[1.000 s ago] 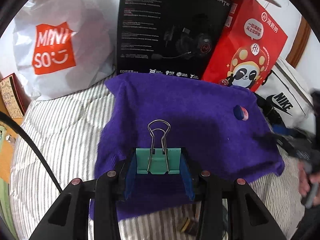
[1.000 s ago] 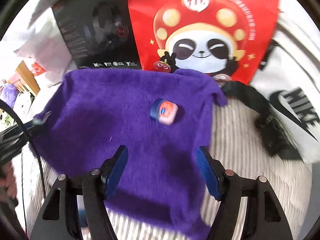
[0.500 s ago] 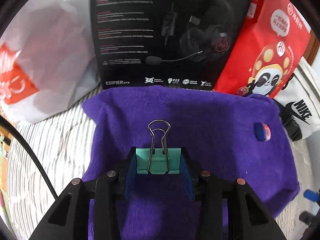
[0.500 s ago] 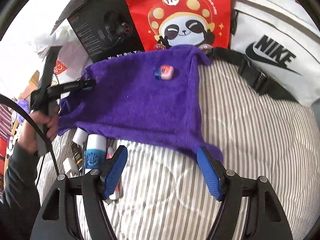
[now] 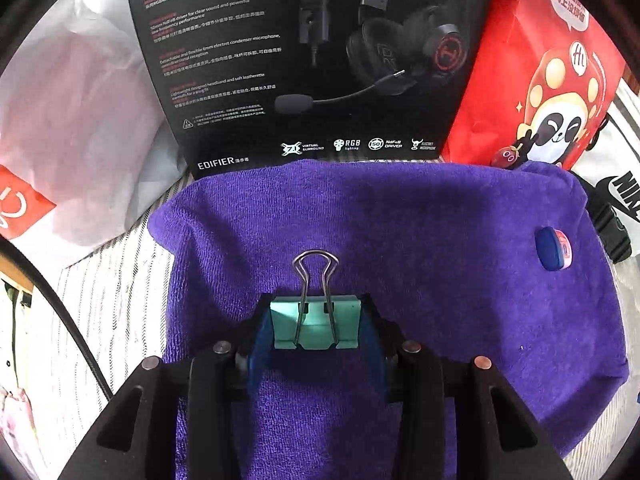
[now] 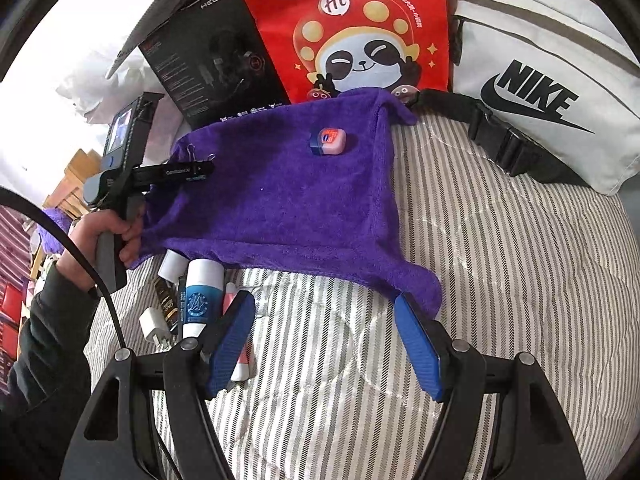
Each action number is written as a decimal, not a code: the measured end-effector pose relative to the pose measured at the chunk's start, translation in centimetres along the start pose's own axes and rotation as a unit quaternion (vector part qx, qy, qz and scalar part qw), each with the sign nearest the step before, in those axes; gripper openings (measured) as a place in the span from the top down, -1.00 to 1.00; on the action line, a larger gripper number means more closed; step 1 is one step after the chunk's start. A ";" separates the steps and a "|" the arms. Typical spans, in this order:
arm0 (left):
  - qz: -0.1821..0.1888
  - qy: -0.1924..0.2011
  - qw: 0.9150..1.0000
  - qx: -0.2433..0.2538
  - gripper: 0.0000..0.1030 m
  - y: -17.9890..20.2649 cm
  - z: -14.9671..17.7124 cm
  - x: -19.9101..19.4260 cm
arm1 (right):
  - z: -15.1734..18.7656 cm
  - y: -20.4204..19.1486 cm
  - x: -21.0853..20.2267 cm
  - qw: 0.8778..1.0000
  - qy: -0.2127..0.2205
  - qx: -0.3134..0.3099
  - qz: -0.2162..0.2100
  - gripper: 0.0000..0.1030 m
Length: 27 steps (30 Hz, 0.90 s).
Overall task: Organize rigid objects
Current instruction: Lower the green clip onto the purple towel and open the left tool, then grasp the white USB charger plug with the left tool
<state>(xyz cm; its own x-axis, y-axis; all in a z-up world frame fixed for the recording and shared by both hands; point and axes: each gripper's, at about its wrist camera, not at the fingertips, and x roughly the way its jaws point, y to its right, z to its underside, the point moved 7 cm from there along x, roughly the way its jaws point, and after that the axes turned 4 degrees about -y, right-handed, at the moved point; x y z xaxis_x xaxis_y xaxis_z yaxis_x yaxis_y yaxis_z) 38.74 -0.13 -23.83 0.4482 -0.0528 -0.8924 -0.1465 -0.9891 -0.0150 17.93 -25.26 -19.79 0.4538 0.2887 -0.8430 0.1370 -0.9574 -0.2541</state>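
Nearest in the left wrist view, the left gripper [image 5: 316, 330] is clenched on a teal binder clip [image 5: 314, 326], its blue pads pressed to the clip's two sides and the wire handles standing up and away from the camera. Clip and gripper hang over a purple towel [image 5: 420, 232] spread on a striped bedcover [image 6: 500, 280].

In the right wrist view the right gripper [image 6: 324, 344] stands released with nothing between its jaws, above bare stripes just off the towel's near edge. Beside its left pad lie a white tube with a blue band [image 6: 200, 296], a white charger plug [image 6: 154, 322] and a few more small items – partly tucked under the towel's edge. To the left a person's hand [image 6: 100, 236] grips the handle of the other gripper.

Further out on the towel, toward its far right corner, sits a small blue and pink jar [image 6: 328, 141]. Behind the towel stand a black headset box [image 5: 304, 60], a red panda bag [image 6: 352, 28] and a white Nike bag [image 6: 552, 80] – with a white shopping bag [image 5: 72, 140] at far left
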 end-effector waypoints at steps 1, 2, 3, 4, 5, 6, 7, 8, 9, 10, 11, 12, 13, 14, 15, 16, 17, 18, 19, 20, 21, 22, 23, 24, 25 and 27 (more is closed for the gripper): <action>0.002 -0.001 1.000 -0.001 0.20 0.0 0.0 0.0 | 0.1 -0.1 -0.1 1.000 0.000 -0.001 -0.001 -0.39; 0.006 -0.004 1.000 -0.001 0.13 0.2 0.0 0.1 | 0.2 -0.2 -0.2 1.000 0.000 -0.001 -0.001 -0.39; 0.006 -0.008 1.000 0.002 0.07 0.4 0.1 0.0 | 0.3 -0.3 -0.4 1.000 -0.001 -0.003 0.000 -0.39; 0.005 -0.010 1.000 0.005 -0.05 0.5 0.2 0.1 | 0.4 -0.4 -0.5 1.000 -0.001 -0.004 0.001 -0.39; 0.002 -0.013 1.000 0.008 -0.13 0.6 0.5 0.1 | 0.5 -0.4 -0.7 1.000 0.000 -0.005 0.001 -0.39; 0.003 -0.015 1.000 0.008 -0.13 0.7 0.9 0.0 | 0.6 -0.5 -0.8 1.000 0.000 -0.005 0.001 -0.39; 0.005 -0.015 1.000 0.007 -0.13 0.5 1.6 -0.4 | 0.7 -0.5 -1.0 1.000 0.001 -0.005 0.002 -0.39; 0.007 -0.018 1.000 0.006 -0.13 0.6 1.9 -0.5 | 0.8 -0.6 -1.1 1.000 0.002 -0.004 0.002 -0.39; 0.007 -0.018 1.000 0.005 -0.13 0.4 2.5 -0.7 | 0.9 -0.6 -1.2 1.000 0.002 -0.003 0.002 -0.39; 0.009 -0.019 1.000 0.002 -0.13 0.3 3.1 -1.1 | 1.0 -0.7 -1.4 1.000 0.003 -0.003 0.002 -0.39; 0.012 -0.020 1.000 -0.001 -0.13 0.2 3.8 -1.7 | 1.1 -0.8 -1.6 1.000 0.004 -0.004 0.002 -0.39; 0.013 -0.020 1.000 -0.002 -0.12 0.3 4.4 -2.3 | 1.2 -0.9 -1.9 1.000 0.005 -0.005 0.003 -0.39; 0.014 -0.017 1.000 -0.003 -0.11 0.3 4.8 -3.0 | 1.4 -1.0 -2.2 1.000 0.008 -0.006 0.007 -0.39; 0.016 -0.012 1.000 -0.002 -0.11 0.4 5.3 -3.8 | 1.5 -1.1 -2.5 1.000 0.010 -0.008 0.011 -0.39; 0.016 -0.006 1.000 -0.002 -0.11 0.6 5.9 -4.8 | 1.6 -1.2 -2.7 1.000 0.013 -0.010 0.015 -0.39; 0.017 -0.002 1.000 -0.001 -0.11 0.8 6.8 -6.1 | 1.8 -1.2 -3.0 1.000 0.015 -0.011 0.017 -0.39; 0.022 0.000 1.000 -0.001 -0.11 0.7 7.9 -7.5 | 1.9 -1.3 -3.2 1.000 0.016 -0.010 0.016 -0.39; 0.027 0.002 1.000 0.000 -0.11 0.9 8.5 -8.2 | 2.2 -1.4 -3.5 1.000 0.017 -0.009 0.014 -0.39; 0.033 0.005 0.999 0.003 -0.12 1.3 9.6 -9.3 | 2.4 -1.4 -3.8 1.000 0.017 -0.007 0.013 -0.39; 0.037 0.007 0.999 0.006 -0.12 1.7 10.9 -10.3 | 2.7 -1.5 -4.0 1.000 0.018 -0.006 0.013 -0.39; 0.040 0.008 0.999 0.007 -0.12 2.0 11.8 -11.0 | 2.9 -1.6 -4.2 1.000 0.020 -0.005 0.012 -0.39; 0.046 0.012 0.999 0.010 -0.12 2.4 12.9 -11.6 | 3.1 -1.7 -4.4 1.000 0.022 -0.006 0.011 -0.39; 0.056 0.017 0.998 0.015 -0.12 2.9 14.3 -12.3 | 3.4 -1.8 -4.7 1.000 0.022 -0.006 0.010 -0.39; 0.063 0.018 0.998 0.020 -0.13 2.9 15.2 -12.6 | 3.7 -1.9 -4.9 1.000 0.024 -0.006 0.009 -0.39; 0.068 0.019 0.997 0.027 -0.13 3.3 16.3 -13.0 | 4.0 -2.0 -5.1 1.000 0.023 -0.007 0.009 -0.39; 0.080 0.027 0.996 0.037 -0.13 3.6 18.0 -13.5 | 4.6 -2.2 -5.5 1.000 0.023 -0.009 0.012 -0.39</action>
<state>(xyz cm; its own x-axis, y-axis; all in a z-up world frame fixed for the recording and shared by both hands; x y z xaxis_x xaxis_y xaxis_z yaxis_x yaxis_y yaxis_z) 16.29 -0.51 -19.93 0.4601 -0.2177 -0.8607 -0.2835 -0.9547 0.0899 11.14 -24.73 -16.77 0.4972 0.2664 -0.8258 0.1418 -0.9639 -0.2256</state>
